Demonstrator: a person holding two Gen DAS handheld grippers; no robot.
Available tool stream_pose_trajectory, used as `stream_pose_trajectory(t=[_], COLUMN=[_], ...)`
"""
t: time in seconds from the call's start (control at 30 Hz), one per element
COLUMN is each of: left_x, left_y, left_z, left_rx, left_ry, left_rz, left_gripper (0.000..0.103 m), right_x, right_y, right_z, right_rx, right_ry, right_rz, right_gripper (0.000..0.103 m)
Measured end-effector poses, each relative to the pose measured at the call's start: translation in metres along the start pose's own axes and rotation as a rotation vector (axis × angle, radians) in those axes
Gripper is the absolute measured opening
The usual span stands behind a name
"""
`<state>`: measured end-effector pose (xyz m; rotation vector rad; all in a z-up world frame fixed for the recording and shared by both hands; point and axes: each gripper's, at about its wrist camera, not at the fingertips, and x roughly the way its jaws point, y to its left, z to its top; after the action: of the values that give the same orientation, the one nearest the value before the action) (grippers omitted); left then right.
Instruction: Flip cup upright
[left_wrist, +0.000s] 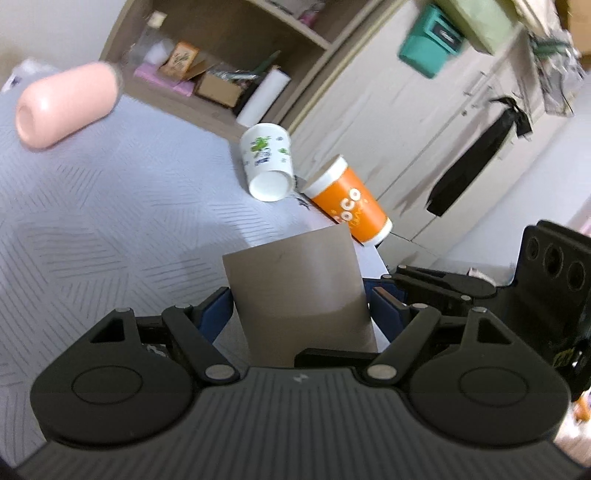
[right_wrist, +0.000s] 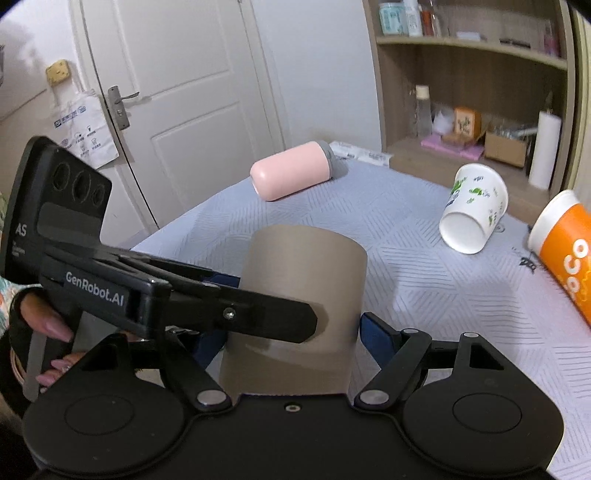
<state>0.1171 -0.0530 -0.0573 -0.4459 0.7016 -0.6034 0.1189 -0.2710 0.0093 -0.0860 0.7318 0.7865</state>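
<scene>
A plain grey-brown cup (left_wrist: 299, 284) sits between the blue pads of my left gripper (left_wrist: 301, 314), which is shut on it. The same cup (right_wrist: 303, 295) also sits between the pads of my right gripper (right_wrist: 291, 339), shut on it too. The cup stands with its closed flat end up, above the bed. The left gripper's finger (right_wrist: 258, 314) crosses the cup's front in the right wrist view.
A white cup with green print (left_wrist: 267, 162) (right_wrist: 472, 206), an orange cup (left_wrist: 351, 201) (right_wrist: 565, 243) and a pink bottle (left_wrist: 66, 107) (right_wrist: 295, 173) lie on their sides on the grey quilted bed (right_wrist: 424, 295). Shelves (right_wrist: 476, 110) and a door (right_wrist: 177, 92) stand behind.
</scene>
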Motion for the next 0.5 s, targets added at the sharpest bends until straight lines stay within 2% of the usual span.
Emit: stream_pose_trajectory(t=[0.2,0.33,0.5], left_x=[-0.002,-0.001,-0.002], left_y=[-0.021,-0.020,-0.032], left_z=[-0.006,-0.007,-0.011], left_rx=[0.098,0.091,0.148], left_ry=[0.000,0.004,-0.009], left_rz=[0.024,-0.005,0.025], left_gripper=[0.079,0.079,0.079], right_x=[-0.012,-0.016,-0.019], right_y=[0.006,0.013,0.017], right_z=[-0.012,-0.018,-0.021], right_rx=[-0.064,-0.110,-0.148], right_ry=[-0.041,-0.048,-0.055], right_rz=[-0.035,-0.074,-0.097], right_gripper=[0.083,0.083,0.083])
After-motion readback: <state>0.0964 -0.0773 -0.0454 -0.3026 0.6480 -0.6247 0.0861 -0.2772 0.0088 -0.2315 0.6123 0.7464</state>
